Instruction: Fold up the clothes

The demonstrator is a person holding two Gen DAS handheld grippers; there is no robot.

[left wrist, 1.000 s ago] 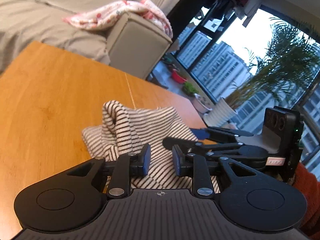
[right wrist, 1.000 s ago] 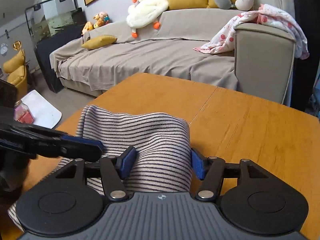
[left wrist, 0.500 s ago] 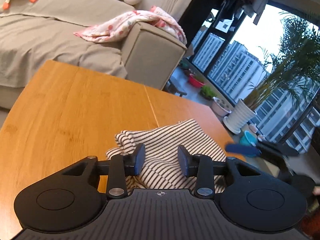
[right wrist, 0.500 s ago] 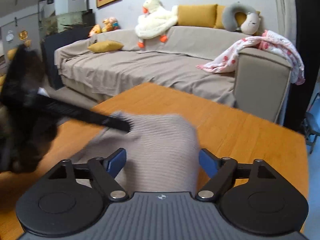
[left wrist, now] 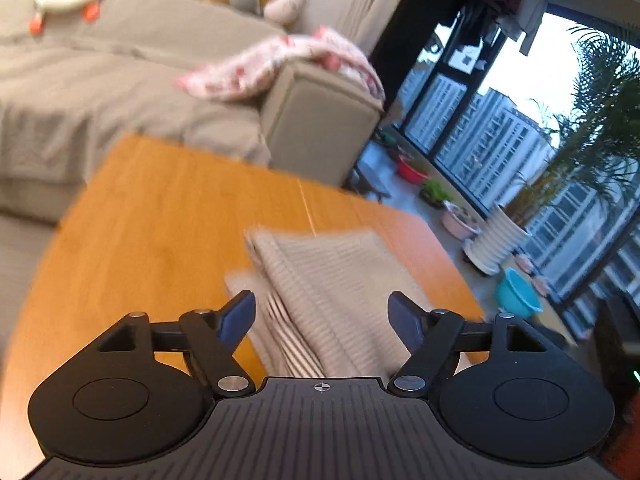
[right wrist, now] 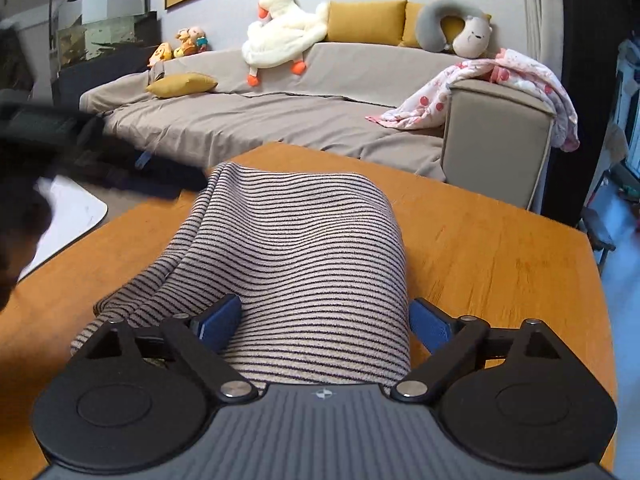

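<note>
Since a second ago, both grippers have spread their blue-padded fingers wide. Left gripper and right gripper each stand released over the black-and-beige striped knit garment, which lies folded at centre frame on the orange wooden table; the left view is blurred.

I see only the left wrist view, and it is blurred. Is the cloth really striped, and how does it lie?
Observer: Yes. The right wrist view is sharp: the striped garment is beige with dark thin stripes, folded in a rounded hump on the wooden table.
Operator: Is the right gripper holding it?
Observer: No. The right gripper is open, its blue pads on either side of the garment.
Operator: What lies at the sofa's far end?
Observer: A yellow cushion lies on the sofa.
</note>
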